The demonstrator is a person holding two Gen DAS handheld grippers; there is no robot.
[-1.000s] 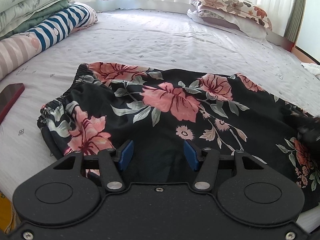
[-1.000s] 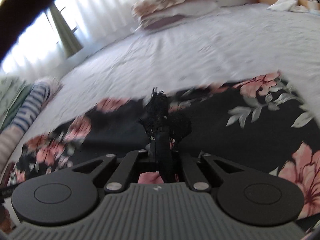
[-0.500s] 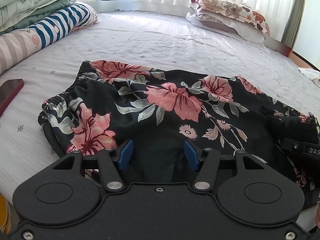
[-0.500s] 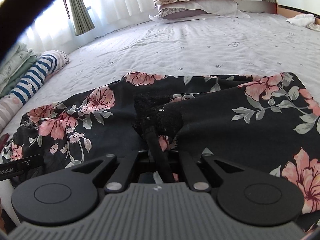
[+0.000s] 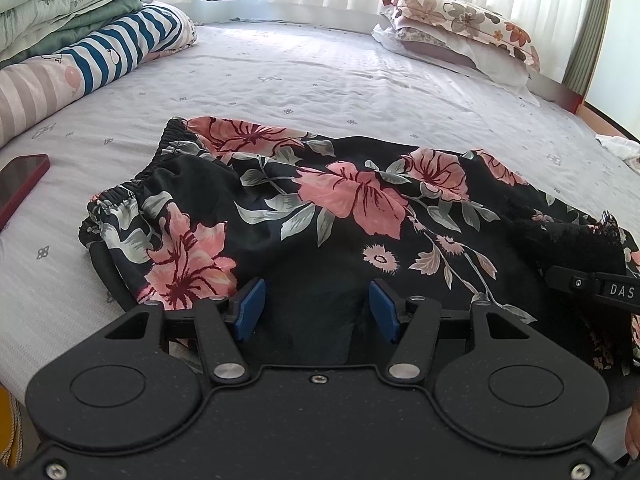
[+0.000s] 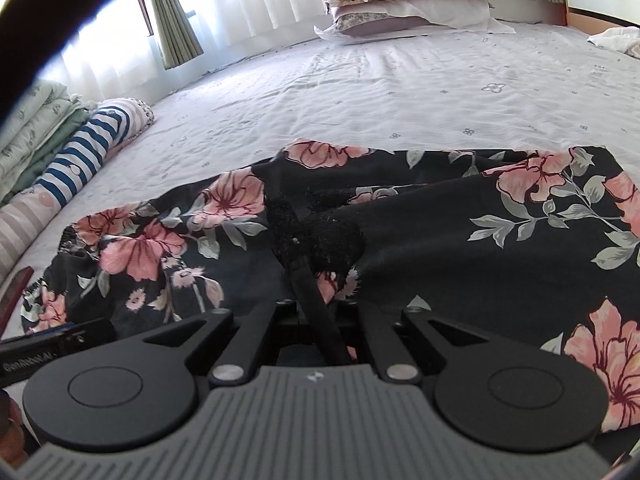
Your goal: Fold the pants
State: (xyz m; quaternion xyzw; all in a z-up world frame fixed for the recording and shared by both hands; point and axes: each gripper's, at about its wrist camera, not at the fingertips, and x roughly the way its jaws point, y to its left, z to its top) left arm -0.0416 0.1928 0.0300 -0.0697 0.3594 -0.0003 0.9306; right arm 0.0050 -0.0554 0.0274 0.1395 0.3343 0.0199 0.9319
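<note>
Floral pants (image 5: 340,216) spread across the bed (image 5: 320,80), lower half of frame; fold under way, not finished. Right tongs (image 6: 316,280) clamp a bunched black hem; left tongs (image 5: 316,308) open above the fabric, gripping nothing

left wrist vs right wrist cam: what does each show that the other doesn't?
Left wrist only: left gripper open over the dark fabric, and the elastic waistband.

Right wrist only: right gripper shut on a bunched black edge of the pants, and their flat far corner.

Both: floral pants, bed sheet, pillows, striped bedding, red phone.
</note>
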